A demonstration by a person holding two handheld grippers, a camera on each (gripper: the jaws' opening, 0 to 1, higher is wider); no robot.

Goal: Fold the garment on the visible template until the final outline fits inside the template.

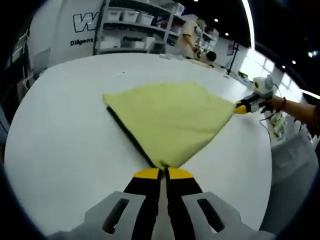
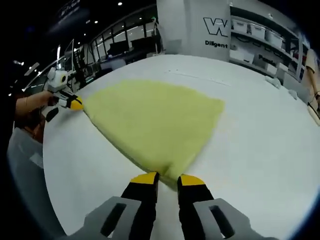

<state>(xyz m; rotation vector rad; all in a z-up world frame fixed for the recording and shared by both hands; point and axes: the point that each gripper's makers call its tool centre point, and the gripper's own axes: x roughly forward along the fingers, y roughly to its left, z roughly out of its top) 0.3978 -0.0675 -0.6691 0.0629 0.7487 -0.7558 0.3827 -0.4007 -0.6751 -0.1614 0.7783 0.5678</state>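
L gripper [image 1: 164, 172]: jaws nearly together, clamped on the near corner of the cloth [image 1: 172, 120]; R gripper [image 2: 167, 179]: jaws a bit apart w/ the cloth's corner pinched between the yellow tips, so clamped on it too, judging by how the fabric gathers there; each gripper also turns up at the far side of the other's view, nipping its own corner.

Cloth: pale yellow, lying spread on the white table [image 1: 65, 135], pulled taut between the two held corners; a dark strip [image 1: 127, 132] peeks from under its edge in the left gripper view, prob. the template or a dark underside, can't tell which.

Handling, as a guess: soft, light, limp; no stiffness, so it'll sag and drape once lifted; slightly fuzzy weave, not slippery, grips well; not fragile; best held at corners or hems as now, w/ tension kept so the fold line stays straight.

Far: shelving [image 1: 142, 25] w/ bins, a wall w/ lettering, a person [image 1: 192, 35] by the shelves.
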